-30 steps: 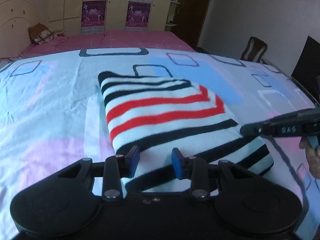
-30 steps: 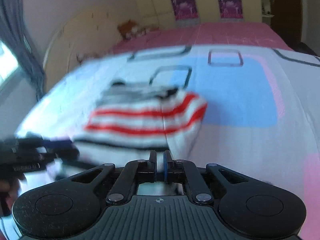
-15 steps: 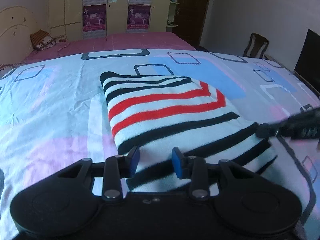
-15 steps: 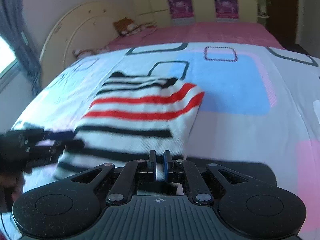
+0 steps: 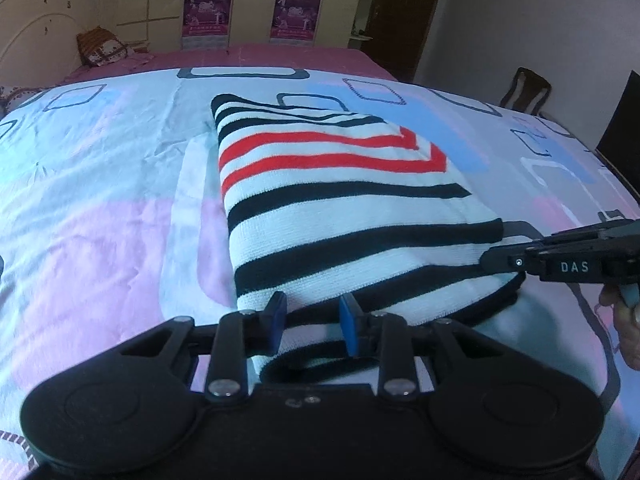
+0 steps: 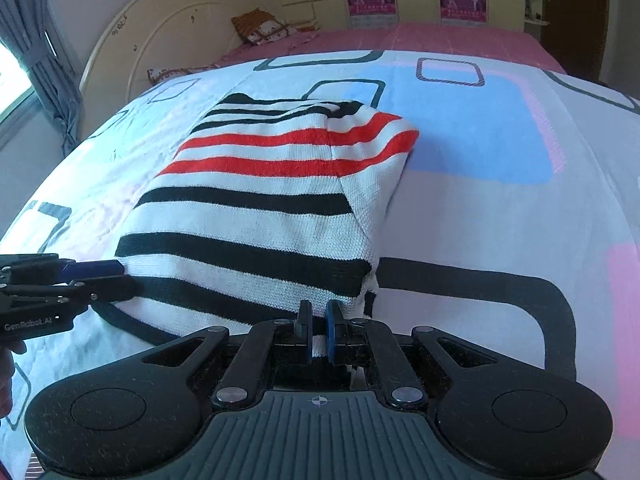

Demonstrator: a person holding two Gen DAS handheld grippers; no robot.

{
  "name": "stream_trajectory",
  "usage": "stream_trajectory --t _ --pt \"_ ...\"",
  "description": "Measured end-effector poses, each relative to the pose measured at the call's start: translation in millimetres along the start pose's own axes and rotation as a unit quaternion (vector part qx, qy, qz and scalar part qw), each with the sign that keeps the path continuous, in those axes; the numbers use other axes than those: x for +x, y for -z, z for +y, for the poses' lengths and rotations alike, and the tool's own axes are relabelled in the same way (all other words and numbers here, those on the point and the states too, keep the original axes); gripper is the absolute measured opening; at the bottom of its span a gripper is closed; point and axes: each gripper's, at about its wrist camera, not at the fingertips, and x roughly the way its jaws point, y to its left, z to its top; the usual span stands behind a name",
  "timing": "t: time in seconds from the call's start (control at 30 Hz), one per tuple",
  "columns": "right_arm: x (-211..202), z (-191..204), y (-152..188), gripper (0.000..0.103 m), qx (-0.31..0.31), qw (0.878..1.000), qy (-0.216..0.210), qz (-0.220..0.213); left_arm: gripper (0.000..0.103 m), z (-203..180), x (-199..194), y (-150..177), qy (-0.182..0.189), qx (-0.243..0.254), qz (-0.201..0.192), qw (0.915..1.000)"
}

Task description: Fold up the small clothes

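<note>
Broadly, a bed spread with a pale sheet printed in blue, pink and dark rounded rectangles (image 6: 480, 152) carries the work. On it lies the white knitted garment with black and red stripes (image 5: 340, 184), already doubled over, its long axis running away from both cameras toward the cream headboard (image 6: 160, 32); a lower layer with a dark hem shows beneath the near edge. The right claw (image 6: 319, 334) is nearly closed on the near right corner of the garment, a sliver of white knit visible between its blue pads. The left claw (image 5: 312, 322) stands parted, with the near left edge of the knit lying between and under its pads; whether the pads touch the cloth cannot be told from this angle. Both claws thus address the same near edge, the garment extending straight ahead of them. The next fold probably carries that edge forward along the long axis, provided the left claw first closes.
</note>
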Motion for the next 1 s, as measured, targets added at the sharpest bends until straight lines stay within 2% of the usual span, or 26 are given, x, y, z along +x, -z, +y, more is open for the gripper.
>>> stream_trajectory --t 0.33,0.6,0.7,0.73,0.77,0.8,0.83,0.87,0.9,1.0 --pt "-3 3 -2 0.006 -0.008 1.0 0.002 0.003 0.03 -16 0 1 -0.046 -0.004 -0.005 0.9989" --pt "-45 -7 12 0.006 0.028 0.999 -0.005 -0.025 0.028 -29 -15 3 -0.068 -0.018 -0.009 0.9975" --pt "-63 -7 22 0.006 0.026 0.999 0.002 -0.031 0.042 -44 -37 6 -0.068 -0.02 -0.026 0.9971" --pt "-71 -7 26 0.006 0.027 0.999 0.004 -0.036 0.06 -51 -46 9 -0.07 -0.017 -0.035 0.9968" --pt "-80 -7 29 0.007 0.028 0.999 0.007 -0.043 0.091 -58 -55 12 -0.079 -0.015 -0.046 0.9957" --pt "-89 -6 33 0.024 0.032 0.998 0.016 -0.052 0.103 -69 -65 17 -0.095 -0.013 -0.062 0.9934" --pt "-98 -6 37 0.085 0.037 0.997 0.03 -0.06 0.103 -78 -73 21 -0.109 -0.009 -0.079 0.9908" --pt "-109 -6 43 0.103 0.041 0.995 0.042 -0.077 0.103 -87 -81 25 -0.115 -0.005 -0.088 0.9895" --pt "-121 -6 50 0.103 0.037 0.993 0.046 -0.105 0.103 -94 -87 29 -0.115 -0.003 -0.086 0.9896" --pt "-145 -4 63 0.103 0.037 0.993 0.047 -0.102 0.103 -113 -110 41 -0.115 -0.011 -0.082 0.9899"
